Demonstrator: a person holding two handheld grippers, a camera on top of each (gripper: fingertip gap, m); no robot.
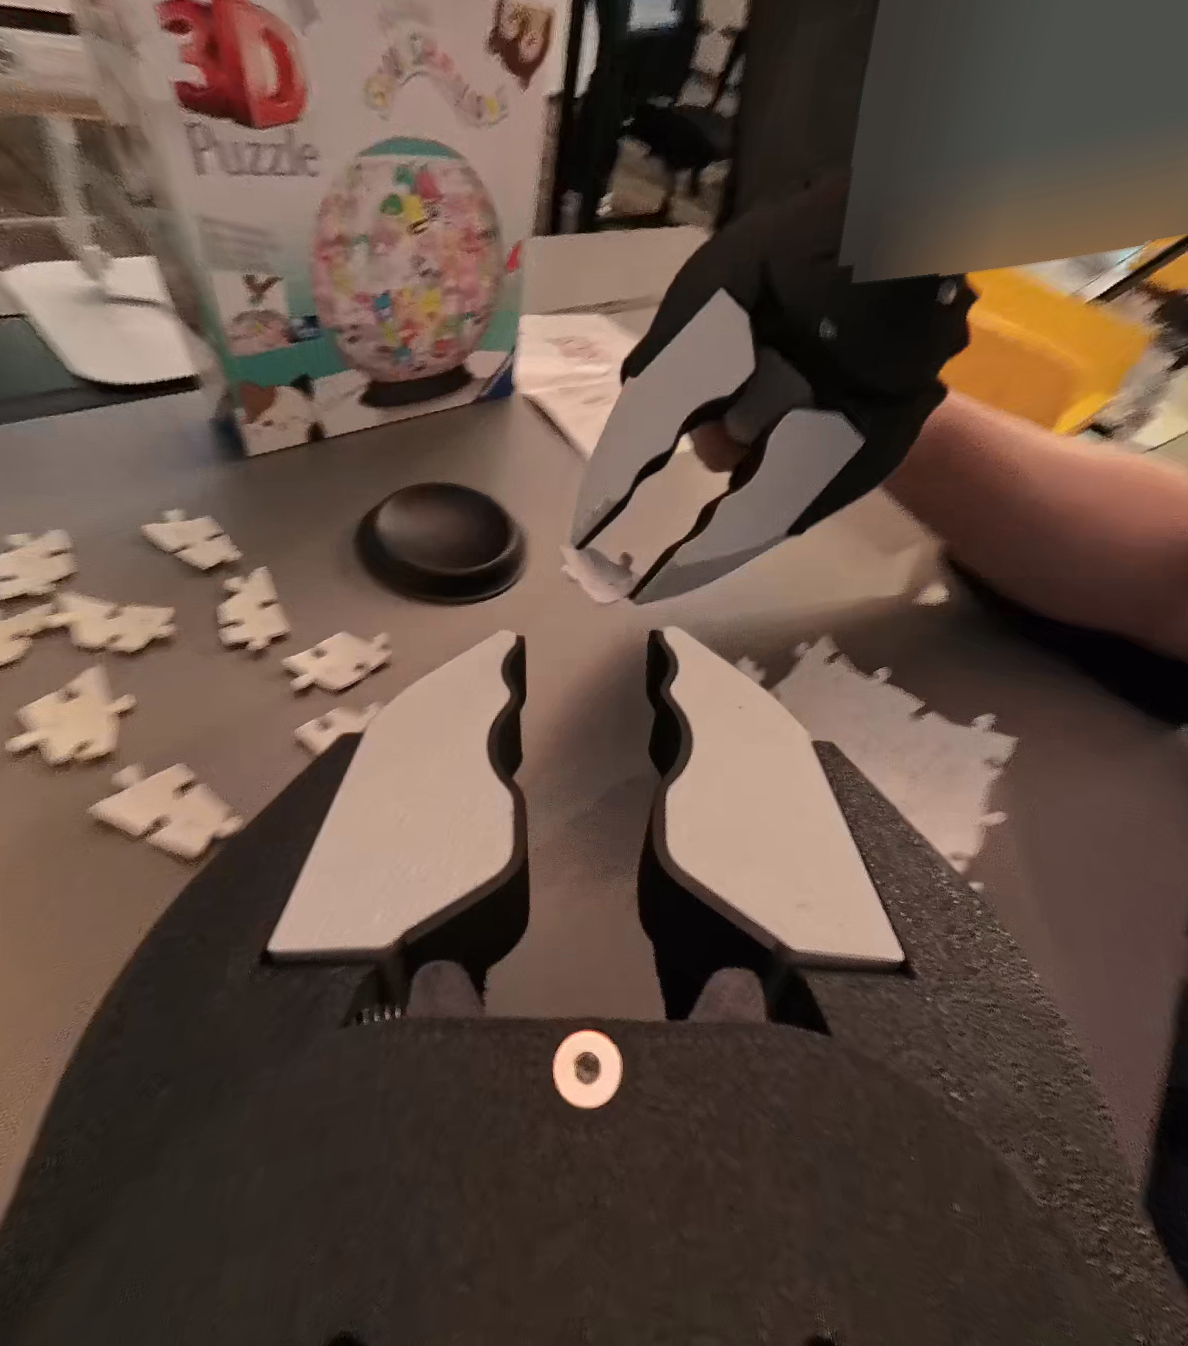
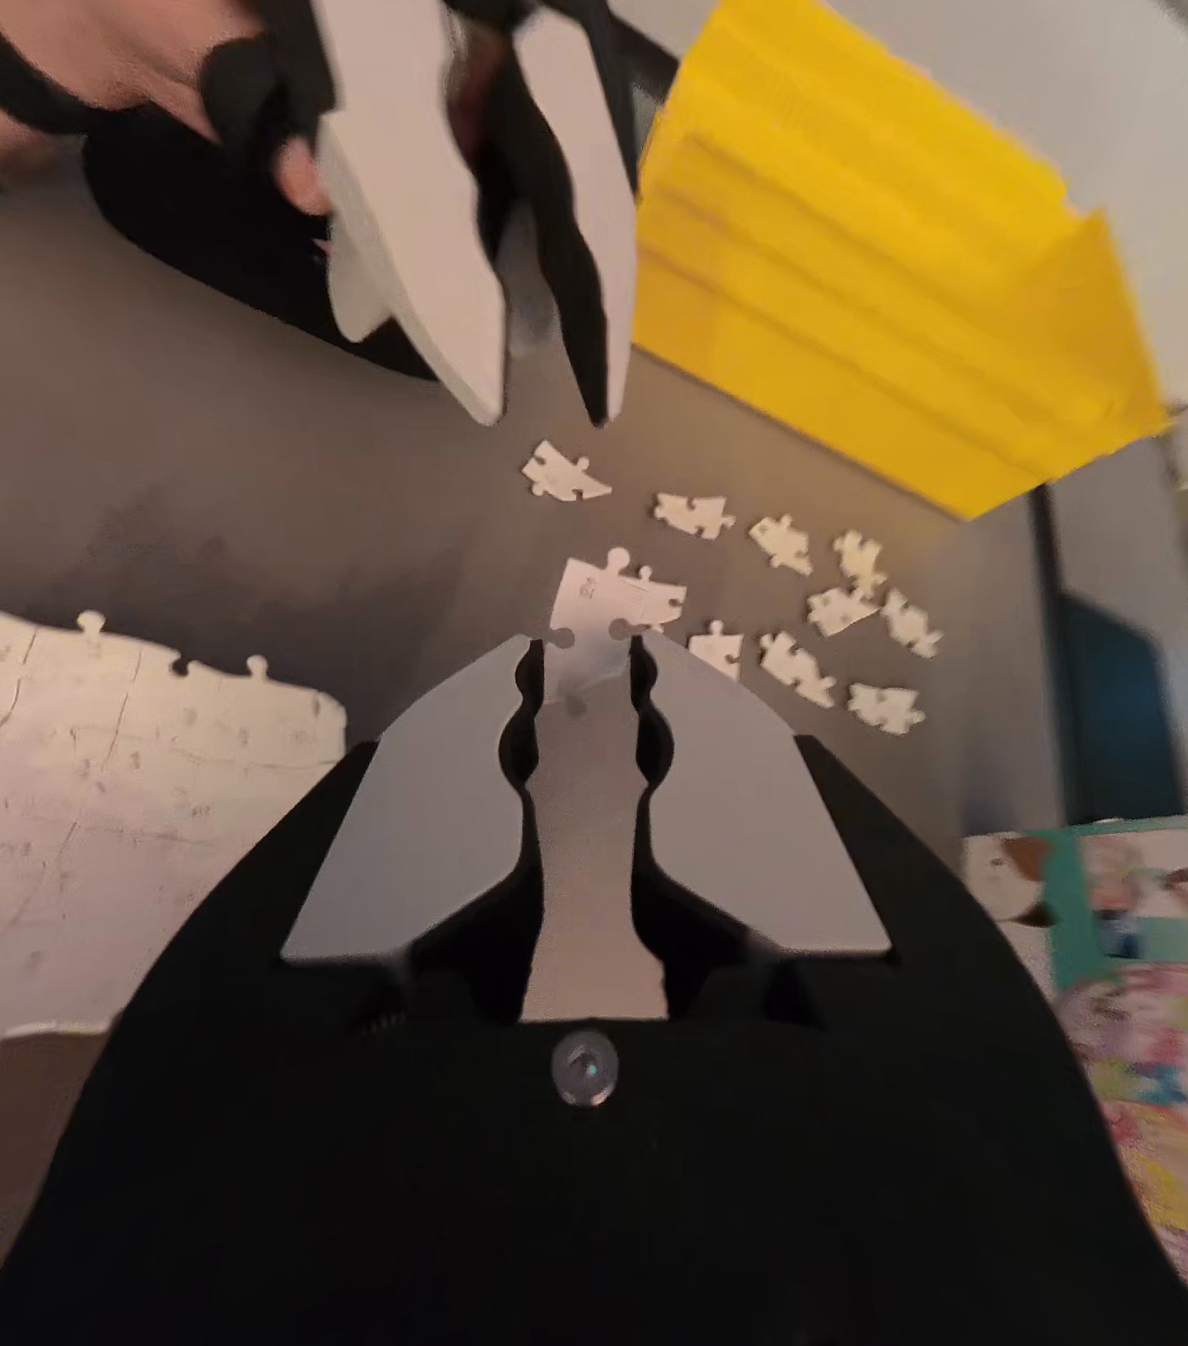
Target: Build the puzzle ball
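My right gripper [image 2: 585,642] is shut on a white puzzle piece [image 2: 616,601] that sticks out past its tips and is held above the dark table. In the left wrist view the same gripper [image 1: 609,575] holds the piece [image 1: 598,579] just beyond my left gripper [image 1: 585,641]. The left gripper is open and empty, and it also shows at the top of the right wrist view [image 2: 544,419]. Several loose white pieces [image 1: 117,626] [image 2: 861,626] lie face down. A joined curved section of pieces [image 2: 103,801] [image 1: 890,743] lies on the table. The black round stand [image 1: 439,539] sits behind.
The puzzle box [image 1: 358,255] [image 2: 1159,1020] stands at the back of the table [image 1: 358,451]. A folded paper leaflet [image 1: 576,364] lies beside it. A yellow bin [image 2: 868,291] [image 1: 1035,349] sits at the table's side. A person's forearm [image 1: 1086,524] reaches in from the right. My right fingertips sit around 6 centimetres from my left ones.
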